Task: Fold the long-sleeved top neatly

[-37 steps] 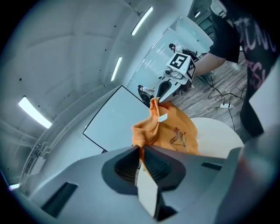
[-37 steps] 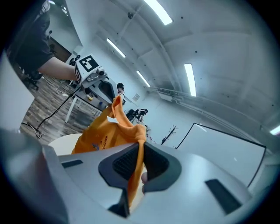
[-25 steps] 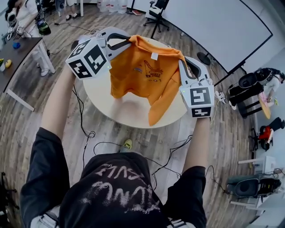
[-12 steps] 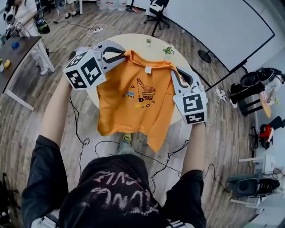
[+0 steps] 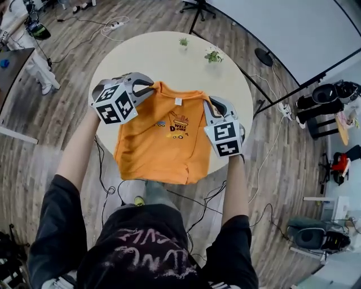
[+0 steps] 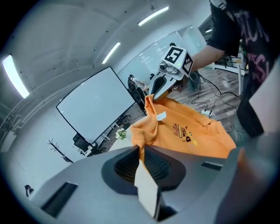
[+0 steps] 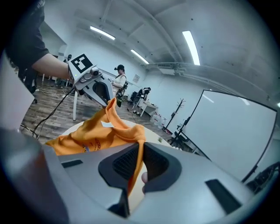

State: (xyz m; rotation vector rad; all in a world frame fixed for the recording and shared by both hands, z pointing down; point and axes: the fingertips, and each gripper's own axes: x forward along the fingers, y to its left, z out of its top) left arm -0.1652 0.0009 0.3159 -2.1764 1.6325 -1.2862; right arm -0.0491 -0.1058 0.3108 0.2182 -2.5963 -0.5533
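While both forearms are stretched forward and angled downward, the left gripper (image 5: 151,87) is held at one shoulder of the orange top (image 5: 161,144) and the right gripper (image 5: 210,105) at the other, so that the neckline is stretched between them. In the left gripper view the jaws are seen nearly closed, with a fold of orange fabric pinched between the ribbed pads (image 6: 155,164). In the right gripper view the jaws are likewise narrowed onto a strip of the fabric, which is clamped between them. The top is spread chest-up over the near part of the round pale table (image 5: 163,53), its print and white neck label turned upward, and its lower hem is carried past the near rim. Two small green plants (image 5: 214,56) are set on the far part of the table; what they stand in cannot be made out. A wood-plank floor (image 5: 67,118) strewn with cables (image 5: 107,169), a large white screen (image 5: 293,28) and an office chair (image 5: 197,7) are seen around the table.
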